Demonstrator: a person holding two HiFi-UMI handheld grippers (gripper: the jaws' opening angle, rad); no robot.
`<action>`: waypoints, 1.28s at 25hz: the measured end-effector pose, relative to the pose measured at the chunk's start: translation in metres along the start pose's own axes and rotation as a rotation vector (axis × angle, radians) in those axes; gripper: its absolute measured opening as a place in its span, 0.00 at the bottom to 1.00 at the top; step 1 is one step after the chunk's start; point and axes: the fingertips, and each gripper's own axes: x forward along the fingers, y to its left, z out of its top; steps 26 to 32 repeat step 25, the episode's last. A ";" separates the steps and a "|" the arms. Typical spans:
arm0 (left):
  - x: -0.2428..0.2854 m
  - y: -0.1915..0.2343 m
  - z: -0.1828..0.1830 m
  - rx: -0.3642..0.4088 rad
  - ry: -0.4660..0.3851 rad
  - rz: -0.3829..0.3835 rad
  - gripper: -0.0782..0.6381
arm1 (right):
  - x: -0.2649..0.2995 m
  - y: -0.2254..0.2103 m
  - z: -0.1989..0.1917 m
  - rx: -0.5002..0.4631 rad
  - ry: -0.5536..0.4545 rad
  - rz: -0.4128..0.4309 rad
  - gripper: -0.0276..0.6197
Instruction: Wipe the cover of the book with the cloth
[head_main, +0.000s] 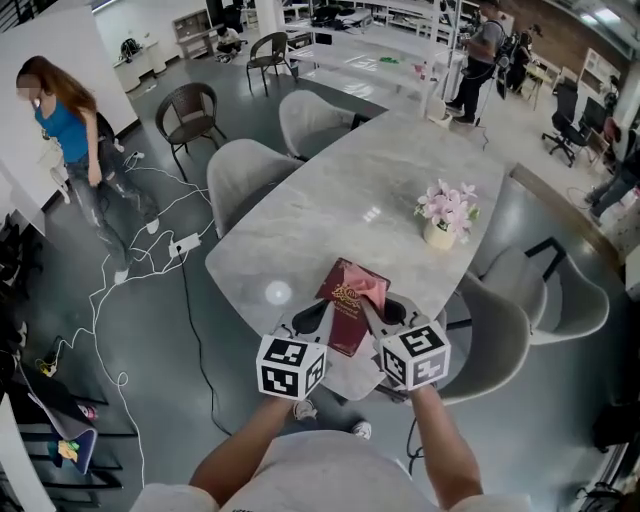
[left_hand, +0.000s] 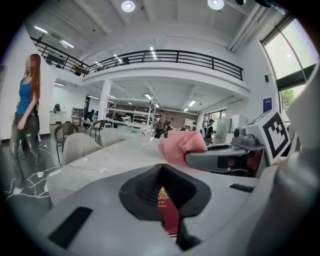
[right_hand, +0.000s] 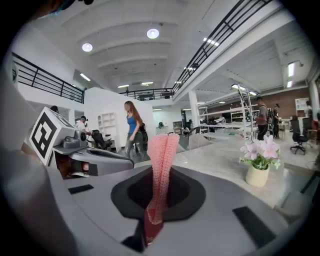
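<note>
A dark red book (head_main: 343, 312) with a gold emblem lies near the front edge of the marble table (head_main: 330, 190). My left gripper (head_main: 324, 310) is shut on its left side; in the left gripper view the book (left_hand: 168, 210) shows as a thin strip between the jaws of the left gripper (left_hand: 161, 170). A pink knitted cloth (head_main: 368, 288) rests on the book's right part, with my right gripper (head_main: 370, 306) shut on it. In the right gripper view the cloth (right_hand: 161, 155) stands folded between the jaws of the right gripper (right_hand: 159, 172), the book (right_hand: 151, 229) just beneath.
A cream vase of pink flowers (head_main: 446, 214) stands on the table to the right. Grey chairs (head_main: 250, 175) ring the table. A person (head_main: 75, 140) walks at the left among white cables (head_main: 150, 250) on the floor. More people (head_main: 480, 55) stand far back.
</note>
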 end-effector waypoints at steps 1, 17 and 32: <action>0.001 -0.003 0.000 0.003 -0.001 -0.004 0.12 | -0.003 -0.002 0.000 -0.004 -0.009 -0.010 0.07; 0.006 -0.021 0.001 0.010 -0.002 -0.010 0.12 | -0.017 -0.014 0.001 -0.022 -0.039 -0.047 0.07; 0.004 -0.019 0.000 0.007 -0.002 -0.009 0.12 | -0.015 -0.010 0.000 -0.028 -0.036 -0.047 0.07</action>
